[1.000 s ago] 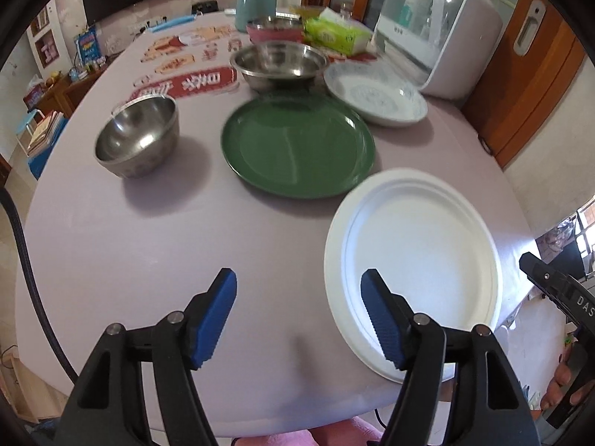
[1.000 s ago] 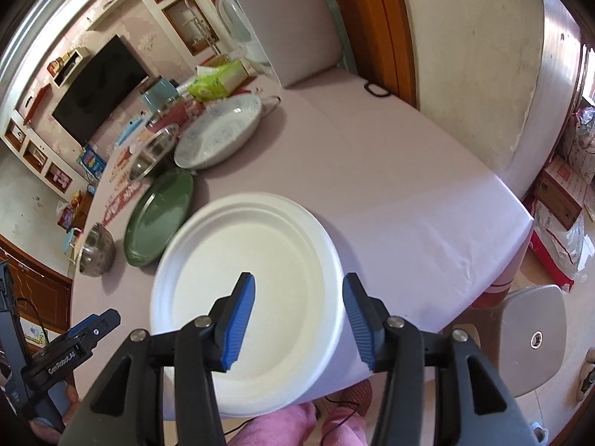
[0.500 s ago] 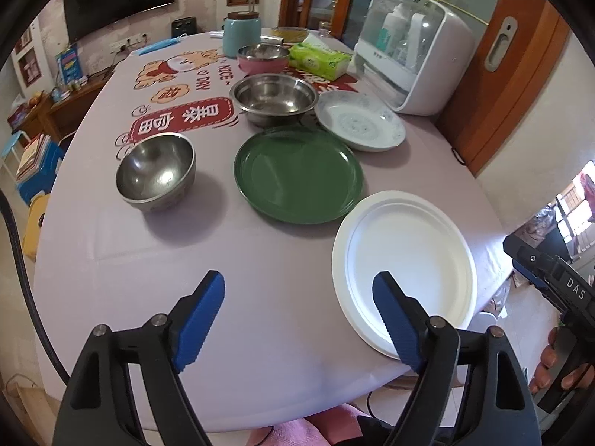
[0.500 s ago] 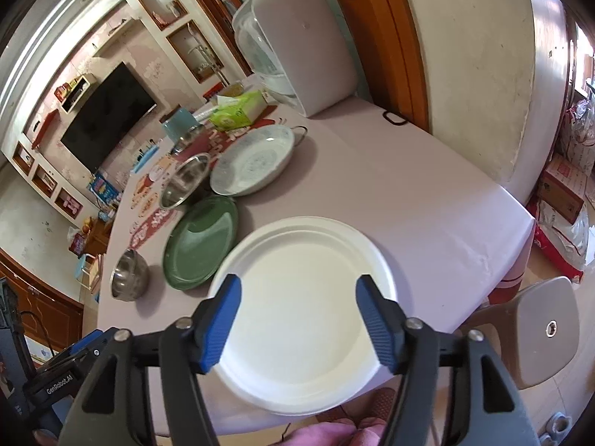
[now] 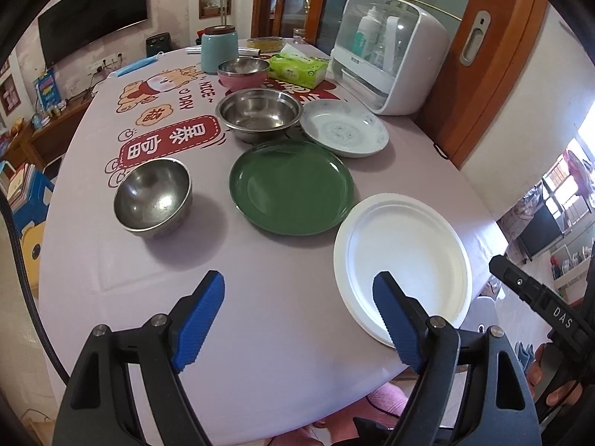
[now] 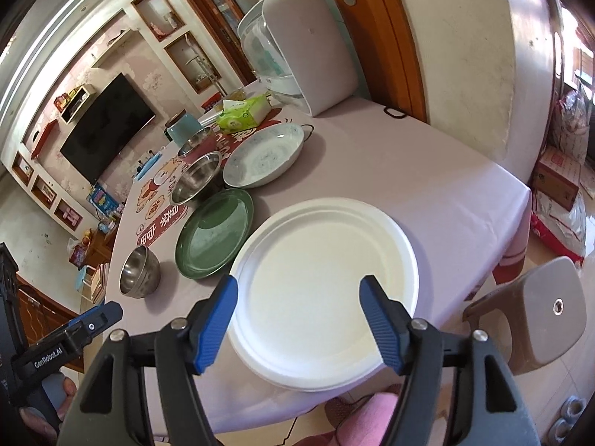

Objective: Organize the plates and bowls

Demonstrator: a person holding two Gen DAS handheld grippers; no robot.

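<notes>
From the left tool [image 5: 297,319], whose blue pads stand wide apart with only bare counter [image 5: 260,297] between them, the dishes fan out ahead. The small steel bowl [image 5: 153,197] lies at about 11 o'clock, well apart from the pads. The wide steel bowl [image 5: 259,112] sits farther back near 12, with the pink bowl [image 5: 243,73] behind it. The green plate [image 5: 290,185] is at 12 to 1 o'clock, its rim just beside the white plate [image 5: 403,265], which lies at 2 o'clock. The left tool's right pad crosses that plate's near rim in the view, but I cannot tell that it touches. The patterned dish [image 5: 344,128] lies behind the green plate, near the white appliance [image 5: 390,52].

In the right wrist view, the right tool [image 6: 299,321] hangs over the white plate [image 6: 323,286], dead ahead at 12 o'clock. Its pads are spread with the plate's middle showing between them, clamped on nothing. The green plate [image 6: 215,234] lies at 10 o'clock from it and the small steel bowl [image 6: 139,277] further round at 9 to 10.

The plate is round, so no long axis matters; what matters is its rim. The near edge overhangs the counter's front edge toward the person. The right tool looks the nearer hand for it, and a grip on that overhanging rim seems the likely way in. The left tool seems better placed for the small steel bowl.
</notes>
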